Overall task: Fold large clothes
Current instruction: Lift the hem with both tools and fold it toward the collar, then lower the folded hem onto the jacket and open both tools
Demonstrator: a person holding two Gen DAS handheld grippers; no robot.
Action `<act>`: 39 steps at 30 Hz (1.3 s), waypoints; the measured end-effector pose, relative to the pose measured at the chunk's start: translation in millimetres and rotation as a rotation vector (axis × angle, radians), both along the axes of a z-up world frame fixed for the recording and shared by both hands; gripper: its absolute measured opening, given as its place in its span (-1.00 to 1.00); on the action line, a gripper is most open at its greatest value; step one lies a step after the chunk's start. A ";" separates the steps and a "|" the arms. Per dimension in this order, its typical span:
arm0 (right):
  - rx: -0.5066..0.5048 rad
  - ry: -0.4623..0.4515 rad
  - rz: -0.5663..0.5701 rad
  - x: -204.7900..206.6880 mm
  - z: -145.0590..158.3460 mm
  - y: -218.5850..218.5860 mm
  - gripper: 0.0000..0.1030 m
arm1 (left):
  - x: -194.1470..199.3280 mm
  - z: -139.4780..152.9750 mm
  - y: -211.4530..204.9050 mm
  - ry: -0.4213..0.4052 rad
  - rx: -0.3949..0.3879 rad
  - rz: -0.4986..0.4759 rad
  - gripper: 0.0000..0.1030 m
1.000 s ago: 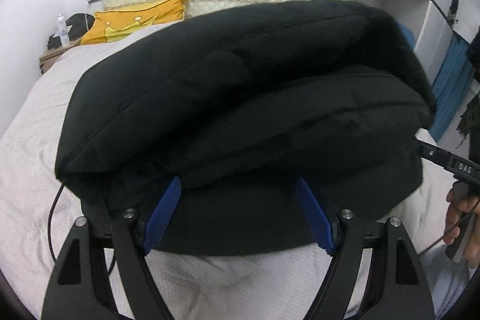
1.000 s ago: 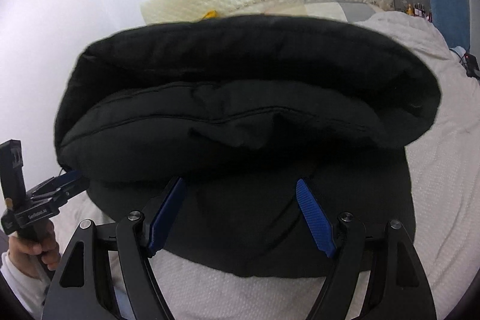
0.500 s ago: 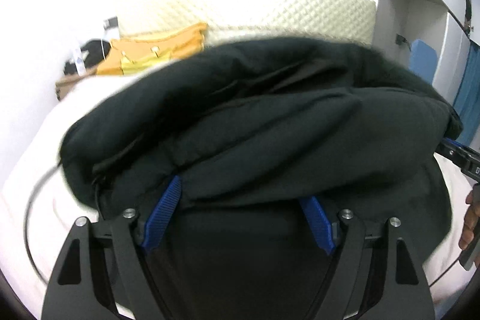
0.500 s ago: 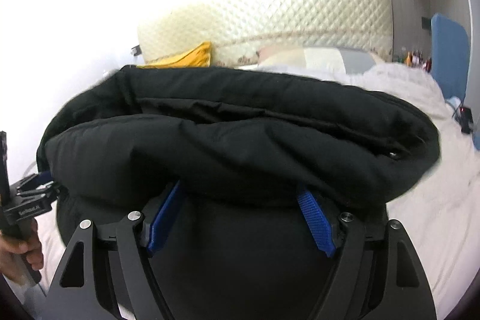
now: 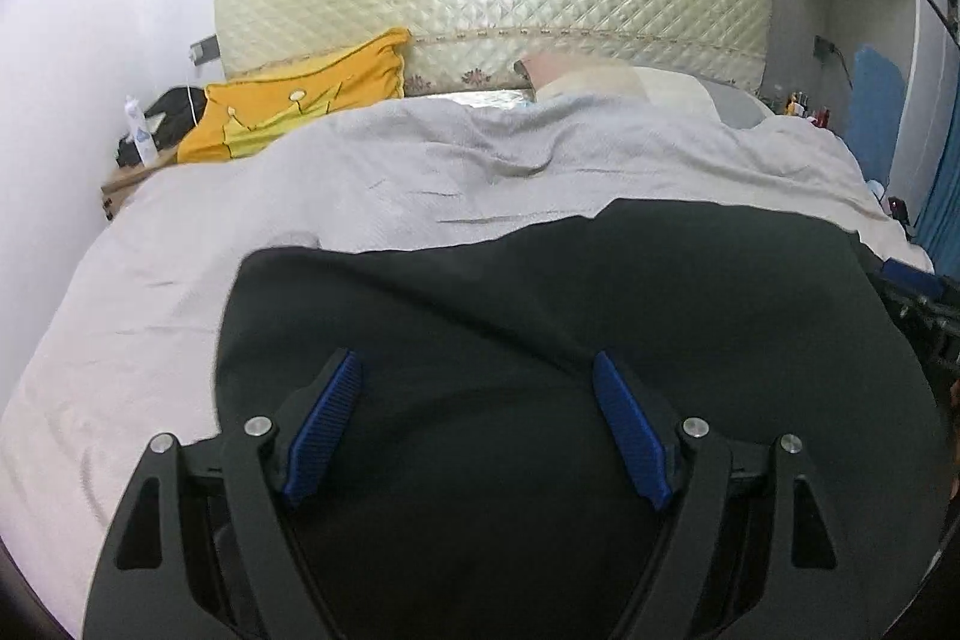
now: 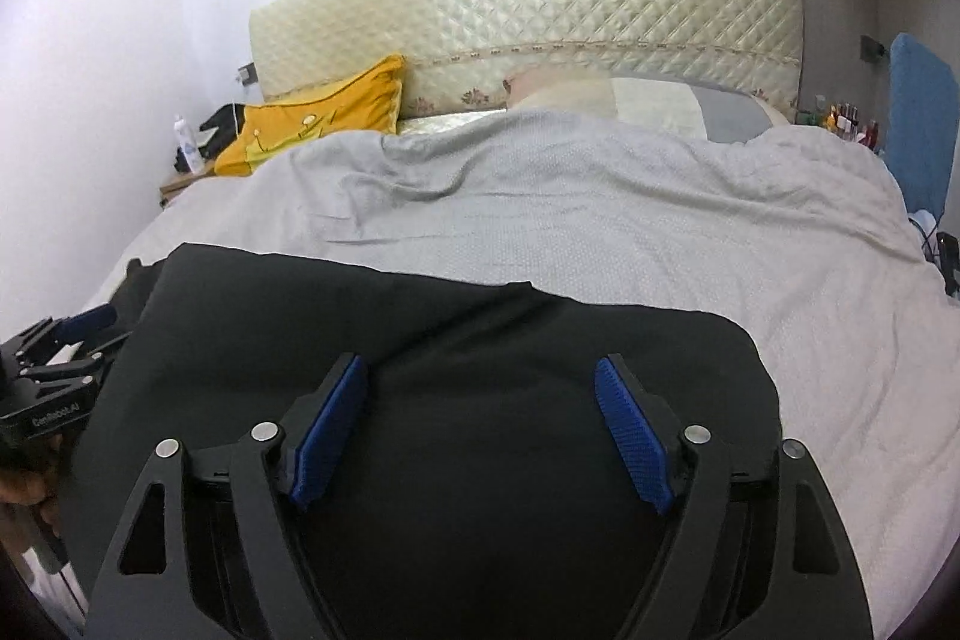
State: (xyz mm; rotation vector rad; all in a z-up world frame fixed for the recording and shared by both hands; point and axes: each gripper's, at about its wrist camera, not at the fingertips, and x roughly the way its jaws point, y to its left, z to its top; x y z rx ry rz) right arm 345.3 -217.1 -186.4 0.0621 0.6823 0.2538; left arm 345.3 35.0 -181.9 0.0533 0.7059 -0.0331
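Folded black fabric garment (image 5: 540, 316) laid flat on the near part of the pale grey bedspread (image 5: 420, 172), left gripper (image 5: 477, 421) and right gripper (image 6: 480, 424) both spread wide above it, holding nothing, apparently letting the fold settle.

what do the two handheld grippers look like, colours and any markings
Both look alike: the left gripper and right gripper have matte black angular frames with triangular cut-outs, silver round bolt heads at the joints, and two fingers faced with ribbed blue pads. Seen from the right wrist camera, the left one's black body carries small white lettering, too small to read reliably. No cables are visible on them.
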 end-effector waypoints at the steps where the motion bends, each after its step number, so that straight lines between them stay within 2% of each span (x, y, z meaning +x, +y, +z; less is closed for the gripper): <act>1: -0.003 0.008 0.001 4.6 -3.1 0.6 0.56 | 3.8 -0.5 0.2 0.006 -0.004 0.003 0.56; 6: 0.001 0.018 -0.021 8.8 0.8 3.8 0.57 | 10.5 9.4 -2.9 0.015 0.003 -0.001 0.56; 10: -0.013 -0.026 0.003 -2.3 9.9 20.9 0.89 | 11.6 16.9 -11.7 -0.023 0.029 -0.033 0.56; 14: -0.051 -0.016 0.006 4.4 3.8 35.9 0.92 | 18.3 10.3 -21.5 -0.025 0.097 -0.026 0.56; 17: -0.046 0.009 -0.010 18.6 -6.7 34.4 0.99 | 34.3 3.0 -12.2 0.023 0.041 -0.004 0.56; 19: -0.026 0.030 -0.026 31.0 -15.7 32.5 1.00 | 42.1 0.0 -10.9 0.029 0.040 0.006 0.56; 23: -0.073 0.037 -0.033 51.9 -24.7 42.0 1.00 | 56.7 -8.5 -19.4 0.030 0.083 0.019 0.56; 29: -0.063 0.051 -0.032 70.8 -36.5 40.8 1.00 | 72.6 -17.9 -17.2 0.051 0.074 0.035 0.56; 35: -0.037 0.058 -0.015 51.6 -23.9 22.4 0.99 | 58.2 -7.2 -5.7 0.065 0.054 0.014 0.57; 39: -0.008 0.022 -0.035 26.6 -7.1 -9.7 0.99 | 42.0 7.2 16.2 0.028 0.056 0.018 0.57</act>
